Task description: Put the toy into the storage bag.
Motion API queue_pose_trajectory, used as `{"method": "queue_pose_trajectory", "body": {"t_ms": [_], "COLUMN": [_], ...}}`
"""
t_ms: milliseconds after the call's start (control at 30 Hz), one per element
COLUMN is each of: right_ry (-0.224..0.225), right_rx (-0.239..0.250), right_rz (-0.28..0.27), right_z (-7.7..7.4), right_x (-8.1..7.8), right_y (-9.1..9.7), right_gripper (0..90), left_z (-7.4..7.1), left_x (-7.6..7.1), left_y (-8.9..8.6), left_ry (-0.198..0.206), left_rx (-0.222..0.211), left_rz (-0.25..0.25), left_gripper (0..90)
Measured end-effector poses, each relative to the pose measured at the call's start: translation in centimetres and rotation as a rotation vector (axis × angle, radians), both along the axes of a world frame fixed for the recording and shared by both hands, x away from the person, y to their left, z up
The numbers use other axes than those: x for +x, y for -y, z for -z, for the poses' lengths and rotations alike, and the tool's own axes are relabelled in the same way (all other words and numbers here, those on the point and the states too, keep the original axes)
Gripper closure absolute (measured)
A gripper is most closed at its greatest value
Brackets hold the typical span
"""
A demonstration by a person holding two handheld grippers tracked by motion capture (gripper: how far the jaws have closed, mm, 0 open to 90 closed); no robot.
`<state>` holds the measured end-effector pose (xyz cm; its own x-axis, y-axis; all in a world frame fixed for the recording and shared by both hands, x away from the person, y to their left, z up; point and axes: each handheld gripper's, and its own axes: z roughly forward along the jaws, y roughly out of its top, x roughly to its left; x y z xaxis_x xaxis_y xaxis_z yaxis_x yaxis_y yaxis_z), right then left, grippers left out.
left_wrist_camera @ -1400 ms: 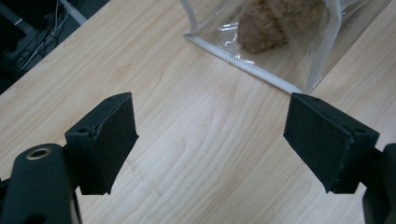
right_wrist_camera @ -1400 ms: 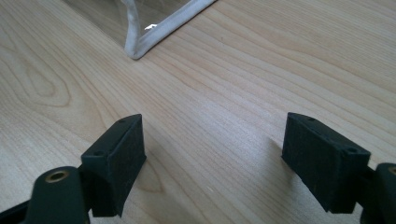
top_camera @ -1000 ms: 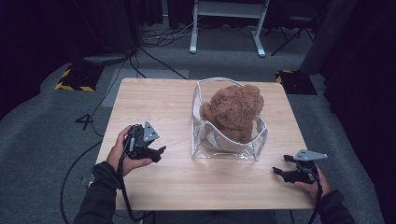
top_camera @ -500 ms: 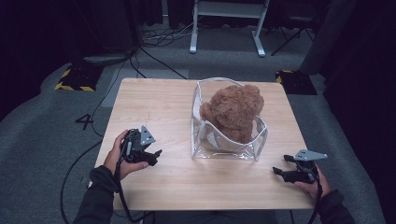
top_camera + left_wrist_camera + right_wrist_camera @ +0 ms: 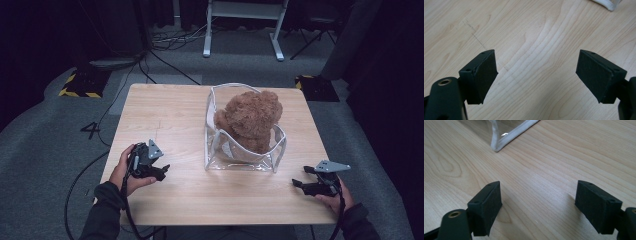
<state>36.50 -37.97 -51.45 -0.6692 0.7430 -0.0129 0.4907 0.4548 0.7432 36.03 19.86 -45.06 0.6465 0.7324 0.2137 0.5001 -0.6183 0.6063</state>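
Both grippers are sitting wide open, holding nothing: left gripper (image 5: 159, 172) at lower left, right gripper (image 5: 301, 181) at lower right. Teddy bear (image 5: 252, 119) is sitting upright in the clear bag (image 5: 218, 150) mid-frame, between them, slightly closer to the right one.

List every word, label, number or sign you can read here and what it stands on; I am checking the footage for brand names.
"4": a dark mark shaped like this digit on the grey carpet, left of the wooden table; it could be tape or a cable.
Yellow-and-black hazard stripes, no words: on the dark floor plate at the far left.
Teddy bear, clear plastic bag, both grippers: no readable text.
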Motion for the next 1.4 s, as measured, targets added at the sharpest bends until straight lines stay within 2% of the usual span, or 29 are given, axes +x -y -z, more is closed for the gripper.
{"method": "queue_pose_trajectory", "body": {"t_ms": [933, 1400], "right_ry": [0.0, -0.001], "right_rx": [0.0, 0.0], "right_rz": [0.0, 0.001], "right_z": [0.0, 0.0], "right_x": [0.0, 0.0], "right_y": [0.0, 0.0], "right_gripper": [21.4, 21.4], "left_z": [2.7, 4.1], "left_x": [-1.1, -1.9], "left_y": [-2.0, -3.2], "left_ry": [-0.038, -0.056], "left_rx": [-0.015, -0.052], "left_rz": [-0.039, -0.057], "left_gripper": [17.4, 17.6]}}
